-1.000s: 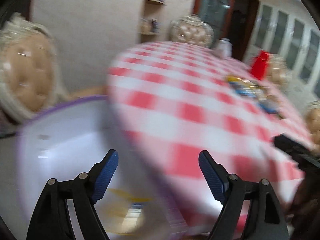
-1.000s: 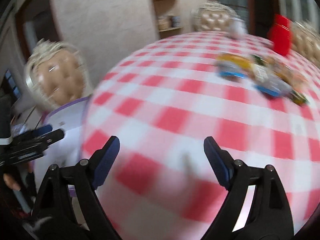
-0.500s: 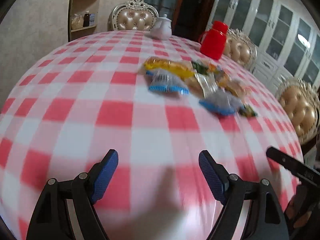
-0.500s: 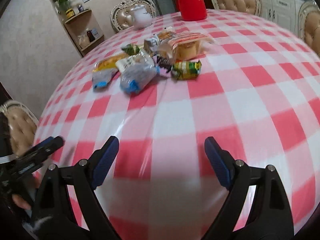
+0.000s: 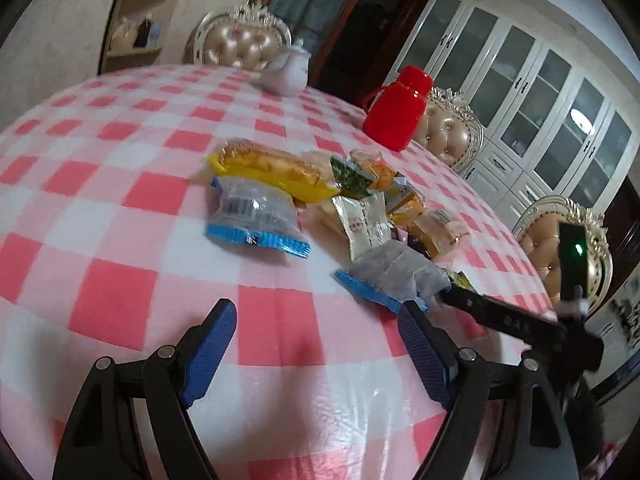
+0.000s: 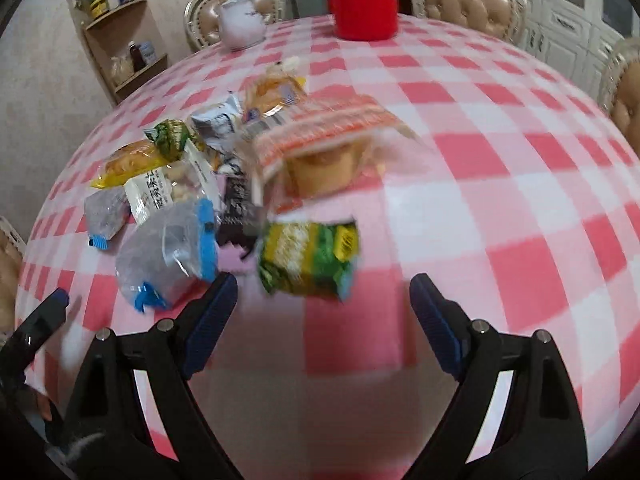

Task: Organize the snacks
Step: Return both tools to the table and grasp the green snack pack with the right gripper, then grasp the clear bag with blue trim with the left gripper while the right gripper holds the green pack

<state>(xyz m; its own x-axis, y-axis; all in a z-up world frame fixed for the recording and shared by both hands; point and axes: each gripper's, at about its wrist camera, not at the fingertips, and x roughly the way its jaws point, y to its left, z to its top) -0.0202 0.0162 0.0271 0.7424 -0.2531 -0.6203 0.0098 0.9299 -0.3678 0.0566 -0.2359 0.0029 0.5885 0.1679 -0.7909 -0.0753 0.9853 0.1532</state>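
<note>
A heap of snack packets lies on the round table with a red-and-white checked cloth (image 5: 120, 208). In the left wrist view I see a yellow packet (image 5: 272, 168), a clear packet with blue ends (image 5: 256, 216) and a second clear blue-edged packet (image 5: 396, 276). My left gripper (image 5: 316, 344) hangs open above bare cloth, short of the heap. In the right wrist view a green and yellow packet (image 6: 308, 256) lies just ahead of my open right gripper (image 6: 324, 308), with a red-striped cake packet (image 6: 324, 148) behind it. Nothing is between either pair of fingers.
A red jug (image 6: 362, 0) and a white teapot (image 6: 240, 20) stand at the far side of the table. Padded chairs (image 5: 240, 44) ring the table. A corner shelf (image 6: 120, 52) and white cabinets (image 5: 540, 92) line the walls. The right gripper's body (image 5: 520, 320) shows at the right.
Both views swung from the table's left edge, a chair and a white purple-rimmed basin onto the snack heap. Both grippers came closer to the packets and stayed open.
</note>
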